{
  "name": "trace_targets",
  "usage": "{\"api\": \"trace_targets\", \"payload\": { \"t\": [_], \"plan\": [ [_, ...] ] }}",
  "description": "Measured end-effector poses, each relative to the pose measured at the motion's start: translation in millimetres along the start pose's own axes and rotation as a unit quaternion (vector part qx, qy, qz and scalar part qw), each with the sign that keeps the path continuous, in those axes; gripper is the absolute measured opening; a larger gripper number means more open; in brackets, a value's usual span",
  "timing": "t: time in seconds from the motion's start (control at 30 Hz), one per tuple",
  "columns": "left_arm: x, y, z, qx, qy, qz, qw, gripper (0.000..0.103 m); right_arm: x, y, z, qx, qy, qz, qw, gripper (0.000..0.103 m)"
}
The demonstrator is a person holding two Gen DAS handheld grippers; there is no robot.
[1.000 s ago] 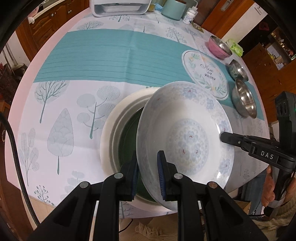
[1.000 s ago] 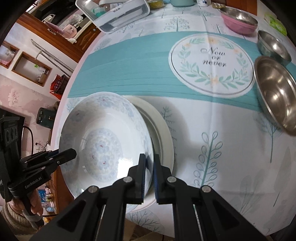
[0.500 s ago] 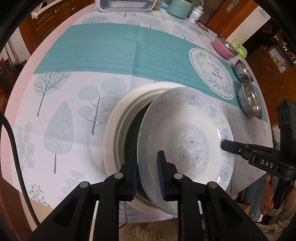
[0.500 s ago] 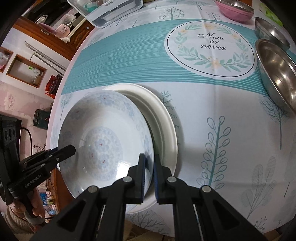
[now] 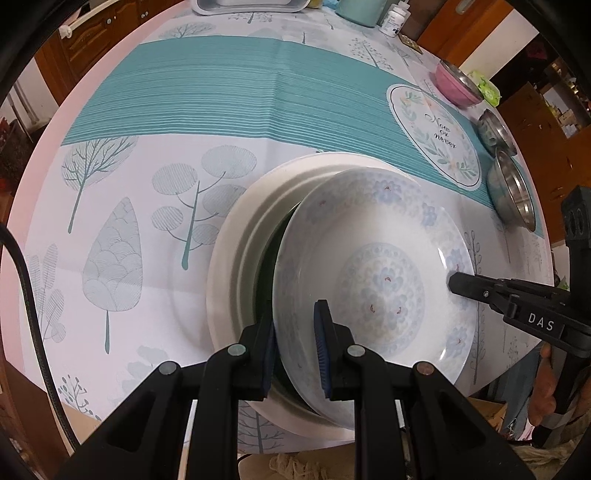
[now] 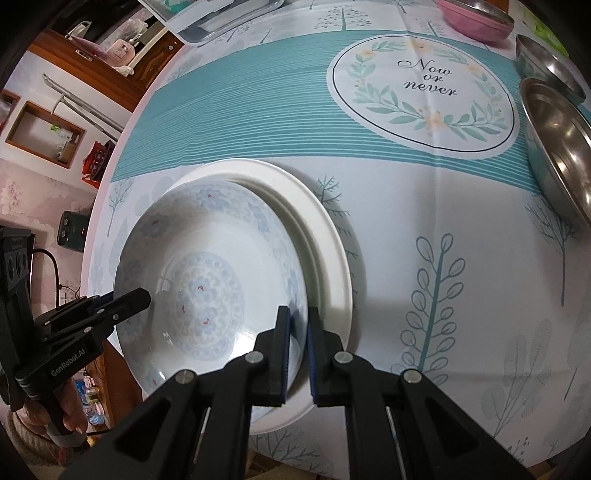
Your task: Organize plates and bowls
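Lower than a second ago, the patterned plate (image 5: 373, 266) is sitting closer over the stack, and the counter's cloth is filling more of both views. Both pairs of fingers are clamping its rim: the left gripper (image 5: 295, 343) is pinching the near-left edge, with one finger (image 5: 323, 354) inside the well and the other beneath the rim, while the right gripper (image 6: 297, 350) is closed on the opposite edge.

Outward from there, the plate is hanging tilted and off-centre above the white plates (image 5: 236, 258), its left edge raised enough to show a dark green surface (image 5: 267, 266) inside the top one. Further along the counter (image 5: 166, 110) are standing a large steel bowl (image 6: 561, 147), a smaller steel bowl (image 6: 543, 59) and a pink bowl (image 6: 476, 18).

Judging by this, the step in hand is stacking the patterned plate onto the white ones. The next move probably calls for shifting it to centre over the stack, levelling it, easing it down until it seats, and only then spreading both pairs of fingers together so it does not tip.
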State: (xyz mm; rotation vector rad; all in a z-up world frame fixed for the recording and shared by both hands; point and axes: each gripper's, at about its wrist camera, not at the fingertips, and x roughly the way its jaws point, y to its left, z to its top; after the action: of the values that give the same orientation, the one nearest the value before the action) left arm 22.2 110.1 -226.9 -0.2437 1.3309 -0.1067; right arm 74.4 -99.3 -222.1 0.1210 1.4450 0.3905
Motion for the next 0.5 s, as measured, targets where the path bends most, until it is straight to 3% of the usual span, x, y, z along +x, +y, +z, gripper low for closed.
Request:
{"api": "trace_targets", "payload": {
  "t": [0.5],
  "plan": [
    [4.2, 1.0, 0.5, 0.002, 0.011, 0.006, 0.9999, 0.017, -3.1, 4.9, 0.0, -0.023, -0.008, -0.030, 0.999, 0.010]
  ]
}}
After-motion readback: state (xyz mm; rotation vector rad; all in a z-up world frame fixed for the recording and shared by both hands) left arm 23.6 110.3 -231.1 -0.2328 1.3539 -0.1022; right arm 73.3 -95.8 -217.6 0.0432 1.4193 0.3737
